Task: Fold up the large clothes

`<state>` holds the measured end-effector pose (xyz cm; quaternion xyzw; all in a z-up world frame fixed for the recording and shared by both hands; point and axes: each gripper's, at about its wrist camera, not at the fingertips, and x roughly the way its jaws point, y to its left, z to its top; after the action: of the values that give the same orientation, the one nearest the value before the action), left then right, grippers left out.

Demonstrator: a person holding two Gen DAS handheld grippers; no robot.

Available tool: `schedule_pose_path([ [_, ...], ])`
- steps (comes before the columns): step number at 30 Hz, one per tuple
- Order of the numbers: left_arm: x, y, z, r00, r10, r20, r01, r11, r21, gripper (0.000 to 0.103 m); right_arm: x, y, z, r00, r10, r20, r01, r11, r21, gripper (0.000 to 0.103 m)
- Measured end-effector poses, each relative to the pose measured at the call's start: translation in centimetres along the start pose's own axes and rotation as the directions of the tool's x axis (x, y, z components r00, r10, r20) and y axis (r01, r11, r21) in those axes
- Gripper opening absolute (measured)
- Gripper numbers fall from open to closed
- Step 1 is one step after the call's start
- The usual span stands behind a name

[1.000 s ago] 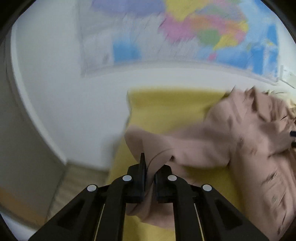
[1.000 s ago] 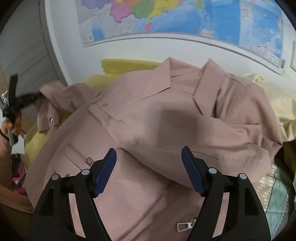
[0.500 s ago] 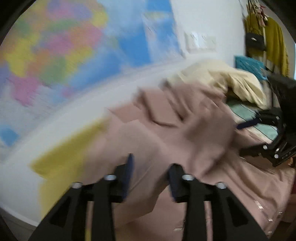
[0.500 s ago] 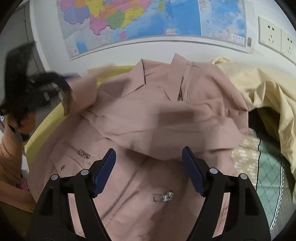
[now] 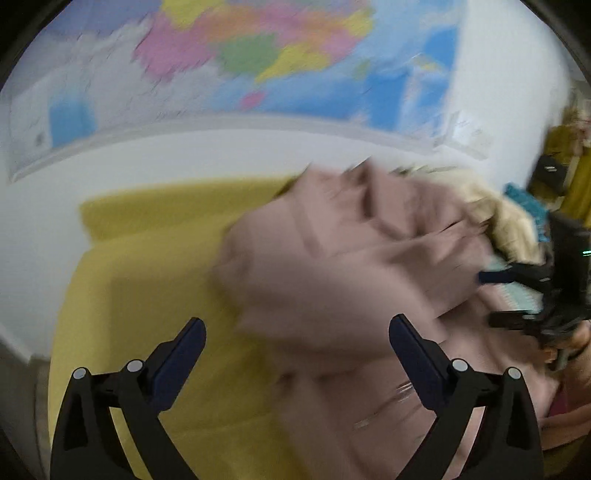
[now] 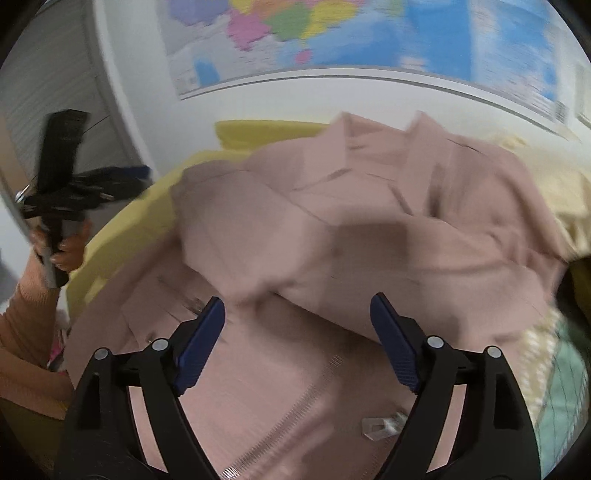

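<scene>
left gripper (image 5: 297, 347): jaws opening wide, empty | right gripper (image 6: 297, 325): jaws opening, empty | pink zip jacket (image 6: 369, 236): on yellow bedsheet (image 5: 155, 266), sleeves crossed over chest | risk: loose sleeves may slide apart once body is lifted

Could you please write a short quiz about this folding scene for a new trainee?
1. True or false: the left gripper is clamping the pink jacket.
2. What colour is the sheet under the jacket?
3. What hangs on the wall: A) mirror, B) map, C) clock?

Key:
1. False; both it and the right gripper are opening, and nothing is pinched.
2. Yellow.
3. B.
</scene>
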<state>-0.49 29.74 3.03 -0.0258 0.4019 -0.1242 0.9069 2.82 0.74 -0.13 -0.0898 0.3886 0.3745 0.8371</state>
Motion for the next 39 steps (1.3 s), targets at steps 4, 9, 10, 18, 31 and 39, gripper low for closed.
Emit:
schedule_pose_path([
  [4, 2.9, 1.3, -0.7, 0.996, -0.011, -0.092, 0.007, 0.999, -0.050, 0.092, 2.4, 2.2, 1.5, 0.999, 0.037, -0.023, -0.038, 0.998, -0.050, 0.083],
  [9, 3.5, -0.5, 1.1, 0.997, -0.079, -0.020, 0.078, 0.996, -0.047, 0.038, 2.9, 2.4, 2.0, 0.997, 0.076, -0.021, -0.076, 0.997, -0.021, 0.083],
  [10, 3.5, -1.2, 1.6, 0.996, -0.087, -0.008, 0.087, 0.996, -0.025, 0.036, 2.7, 2.3, 2.0, 0.997, 0.078, -0.018, -0.078, 0.997, -0.019, 0.083],
  [18, 6.2, -8.1, 5.1, 0.972, -0.233, -0.030, 0.235, 0.965, 0.114, 0.028, 3.6, 3.3, 2.7, 0.999, 0.035, 0.029, -0.034, 0.999, -0.016, 0.087],
  [31, 4.3, -7.3, 3.4, 0.982, -0.182, 0.043, 0.172, 0.968, 0.182, 0.072, -0.4, -5.5, 0.9, 0.989, -0.020, 0.145, -0.025, 0.954, 0.298, 0.002],
  [39, 7.4, -4.5, -0.6, 0.996, 0.030, -0.085, -0.010, 0.975, 0.223, 0.073, -3.0, -11.6, -6.2, 1.000, -0.012, 0.007, 0.007, 0.881, 0.473, 0.044],
])
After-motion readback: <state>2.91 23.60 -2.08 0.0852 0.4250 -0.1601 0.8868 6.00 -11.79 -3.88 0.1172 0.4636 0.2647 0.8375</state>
